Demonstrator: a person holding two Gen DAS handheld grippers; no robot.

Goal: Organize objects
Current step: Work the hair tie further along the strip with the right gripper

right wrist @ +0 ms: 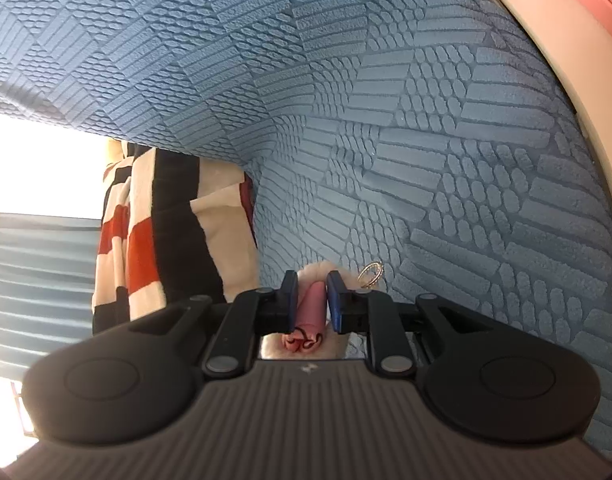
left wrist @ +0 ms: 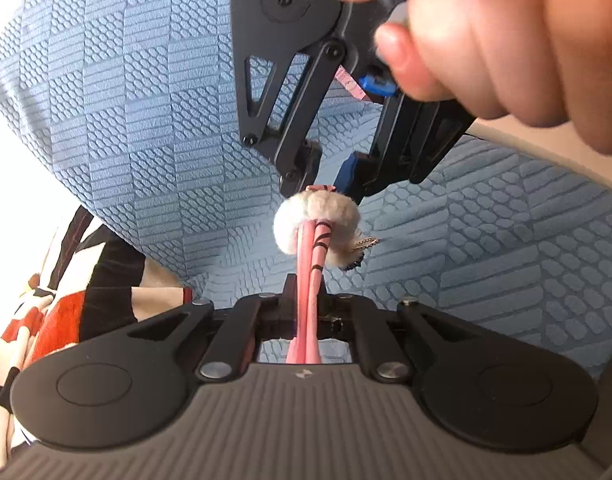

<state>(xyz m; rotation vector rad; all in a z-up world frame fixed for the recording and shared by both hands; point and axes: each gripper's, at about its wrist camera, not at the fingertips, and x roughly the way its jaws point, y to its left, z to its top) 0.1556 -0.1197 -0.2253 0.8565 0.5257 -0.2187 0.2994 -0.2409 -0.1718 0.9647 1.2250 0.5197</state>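
Two grippers | pink strap pinched | striped cloth beside blue cover

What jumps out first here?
A pink band threaded through a fluffy white ring, stretched between the left gripper and the right gripper, mid-picture. Behind everything lies a blue textured cover; a striped cloth hangs at left.

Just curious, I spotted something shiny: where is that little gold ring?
In the right wrist view the gold ring hangs just right of the right tongs, beside the white fluffy pompom, over the blue textured cover.
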